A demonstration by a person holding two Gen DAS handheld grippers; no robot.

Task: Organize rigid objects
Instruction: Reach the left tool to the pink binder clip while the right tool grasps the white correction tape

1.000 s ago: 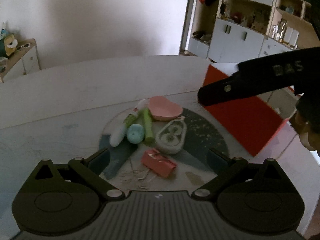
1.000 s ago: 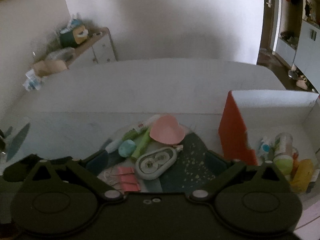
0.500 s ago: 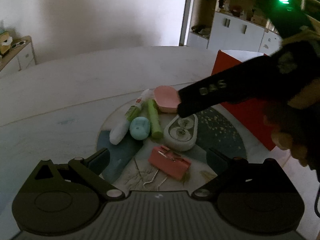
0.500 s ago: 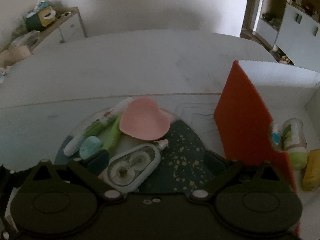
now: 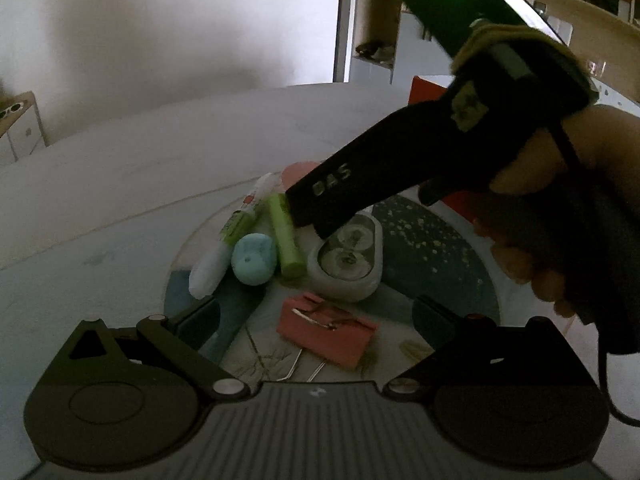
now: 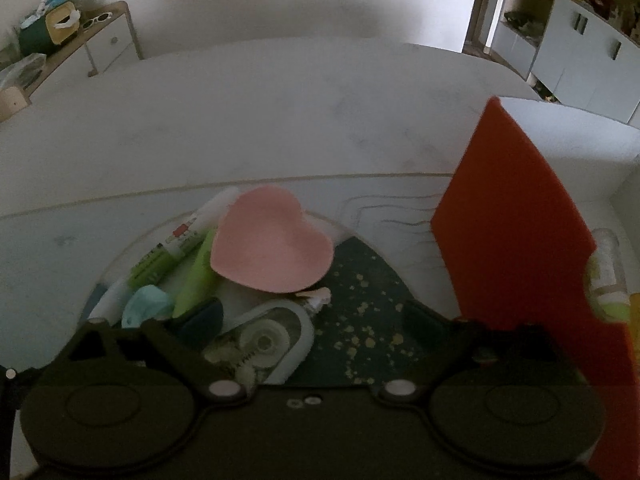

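Right wrist view: the right gripper [image 6: 312,314], jaws spread, hangs over the correction tape dispenser [image 6: 266,340] below the pink heart [image 6: 272,252], beside the red box [image 6: 516,248]. Left gripper [image 5: 316,316], also spread, frames the pink binder clip [image 5: 326,330].

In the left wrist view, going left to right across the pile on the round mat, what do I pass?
White-and-green correction pen → blue eraser → green highlighter → correction tape dispenser. The pink binder clip lies nearer the camera, below the highlighter and dispenser, so it has no clear place in the order.
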